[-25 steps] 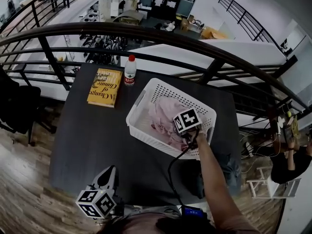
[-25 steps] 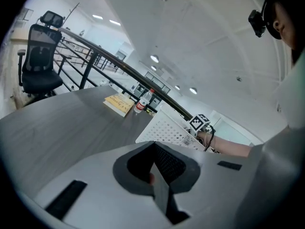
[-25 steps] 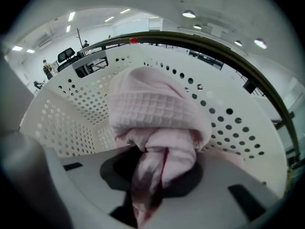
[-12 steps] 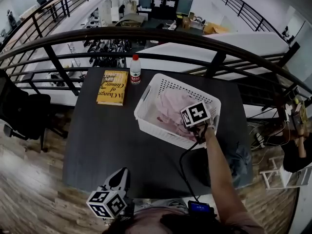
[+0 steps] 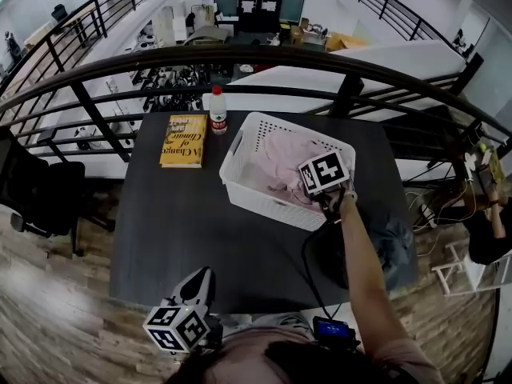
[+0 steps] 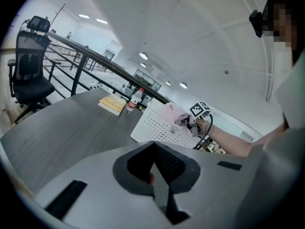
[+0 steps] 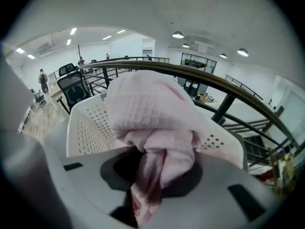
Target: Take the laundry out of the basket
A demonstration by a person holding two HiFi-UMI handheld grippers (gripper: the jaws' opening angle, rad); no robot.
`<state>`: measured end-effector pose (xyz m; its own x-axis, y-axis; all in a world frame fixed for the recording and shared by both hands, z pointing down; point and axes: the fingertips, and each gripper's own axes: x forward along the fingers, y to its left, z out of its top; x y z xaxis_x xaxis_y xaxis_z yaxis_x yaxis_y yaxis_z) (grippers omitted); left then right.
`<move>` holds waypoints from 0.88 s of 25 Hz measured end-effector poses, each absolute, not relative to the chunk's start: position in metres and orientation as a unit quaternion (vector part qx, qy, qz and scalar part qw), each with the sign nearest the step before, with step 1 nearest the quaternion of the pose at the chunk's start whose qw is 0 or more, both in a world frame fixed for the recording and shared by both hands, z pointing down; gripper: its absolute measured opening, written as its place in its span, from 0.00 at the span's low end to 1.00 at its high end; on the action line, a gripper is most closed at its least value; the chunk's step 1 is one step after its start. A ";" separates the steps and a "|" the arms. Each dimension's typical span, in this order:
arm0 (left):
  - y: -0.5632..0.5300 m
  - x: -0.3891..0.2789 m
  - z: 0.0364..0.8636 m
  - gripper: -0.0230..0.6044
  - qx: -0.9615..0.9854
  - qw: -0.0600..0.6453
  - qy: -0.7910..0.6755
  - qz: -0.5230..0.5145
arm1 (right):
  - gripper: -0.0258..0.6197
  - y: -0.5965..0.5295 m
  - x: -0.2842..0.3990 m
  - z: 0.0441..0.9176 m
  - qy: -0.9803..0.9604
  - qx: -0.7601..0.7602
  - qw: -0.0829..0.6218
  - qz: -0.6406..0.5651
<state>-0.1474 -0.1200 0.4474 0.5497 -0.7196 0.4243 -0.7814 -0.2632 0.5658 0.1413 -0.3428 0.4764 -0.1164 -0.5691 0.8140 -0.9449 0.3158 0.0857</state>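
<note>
While the left gripper hangs low over the near edge of the desk, its fingers pressed together on nothing, the right gripper is at the white basket. Its fingers are clamped on a fold of the pink laundry, with the cloth bunched thick between them and holding them a little apart. The gathered part stands above the rim at the basket's right side, and the rest of the laundry lies inside. The basket sits toward the far right of the dark desk, turned at an angle to its edges. To its left, a yellow book lies flat near the far edge. A clear bottle with a red cap stands upright just beside the book's far right corner. A dark railing curves behind the desk.
</note>
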 end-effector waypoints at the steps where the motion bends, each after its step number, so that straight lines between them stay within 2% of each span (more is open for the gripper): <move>1: -0.118 -0.148 0.447 0.03 0.795 0.380 -0.472 0.040 | 0.22 -0.341 0.142 0.471 -0.709 0.538 0.391 0.235; 22: -0.058 -0.190 0.434 0.03 0.800 0.361 -0.478 0.004 | 0.22 -0.280 0.132 0.354 -0.710 0.622 0.295 0.151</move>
<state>-0.1896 -0.0577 0.4341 0.5422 -0.7628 0.3524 -0.7691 -0.2815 0.5738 0.1317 -0.2797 0.3538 -0.0528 -0.7936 0.6061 -0.9714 0.1815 0.1531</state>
